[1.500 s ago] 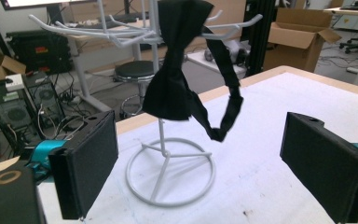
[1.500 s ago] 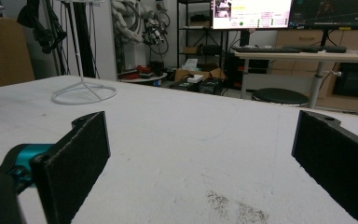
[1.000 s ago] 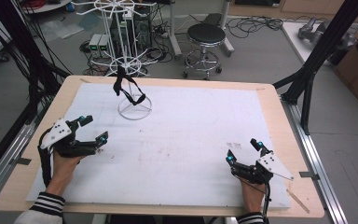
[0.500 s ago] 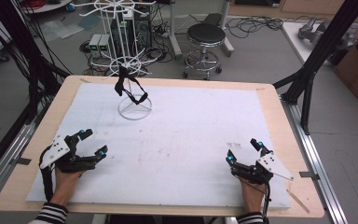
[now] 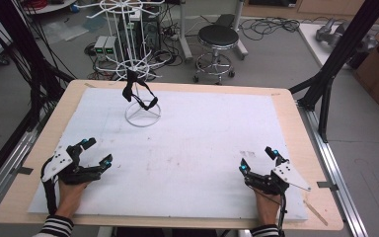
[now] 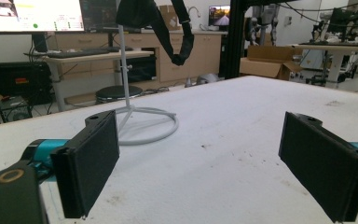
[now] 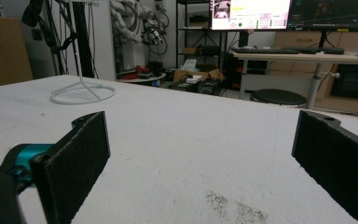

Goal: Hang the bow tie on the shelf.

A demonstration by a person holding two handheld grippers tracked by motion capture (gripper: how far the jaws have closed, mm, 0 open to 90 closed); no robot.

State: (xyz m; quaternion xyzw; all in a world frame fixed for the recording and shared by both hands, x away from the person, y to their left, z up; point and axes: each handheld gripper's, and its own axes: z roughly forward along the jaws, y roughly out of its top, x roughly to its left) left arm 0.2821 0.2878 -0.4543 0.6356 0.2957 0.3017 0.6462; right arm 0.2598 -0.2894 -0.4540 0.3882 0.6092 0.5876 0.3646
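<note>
Both the left gripper point(image 5: 94, 152) and right gripper point(image 5: 258, 159) sit wide open, holding nothing, well apart from the black strappy item point(image 5: 137, 90) hanging on the thin white wire stand point(image 5: 142, 116), which looks easy to tip.

The left gripper point(image 5: 95, 152) has moved back toward the near edge of the tabletop point(image 5: 187, 148), and its jaws now gape wider.
</note>
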